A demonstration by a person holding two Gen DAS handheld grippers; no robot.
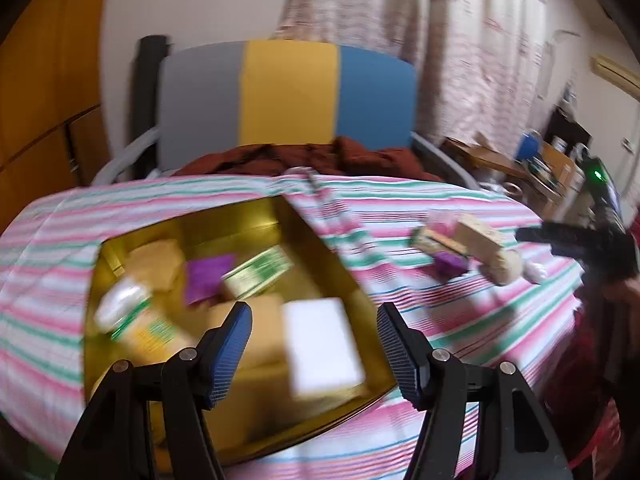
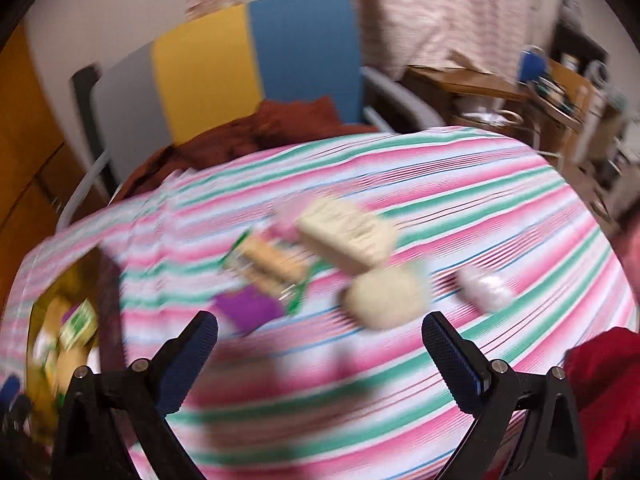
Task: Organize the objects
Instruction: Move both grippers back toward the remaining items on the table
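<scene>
A gold tin box (image 1: 316, 240) sits on the striped tablecloth, holding a white block (image 1: 322, 354), a purple packet (image 1: 206, 280), a green-and-white pack (image 1: 258, 272) and tan packages. My left gripper (image 1: 314, 350) hangs open over the tin's near side with nothing between its fingers. A loose cluster lies on the cloth: a cream box (image 2: 346, 236), a round cream lump (image 2: 386, 300), a tan snack pack (image 2: 272, 270), a purple piece (image 2: 248, 312) and a white wrapped item (image 2: 486, 290). My right gripper (image 2: 320, 354) is open, just short of that cluster. Both views are blurred.
A chair with a grey, yellow and blue back (image 1: 288, 96) stands behind the table with a rust-brown cloth (image 1: 320, 158) on it. A cluttered wooden desk (image 2: 520, 84) stands at the far right. Red fabric (image 2: 604, 384) shows at the right edge.
</scene>
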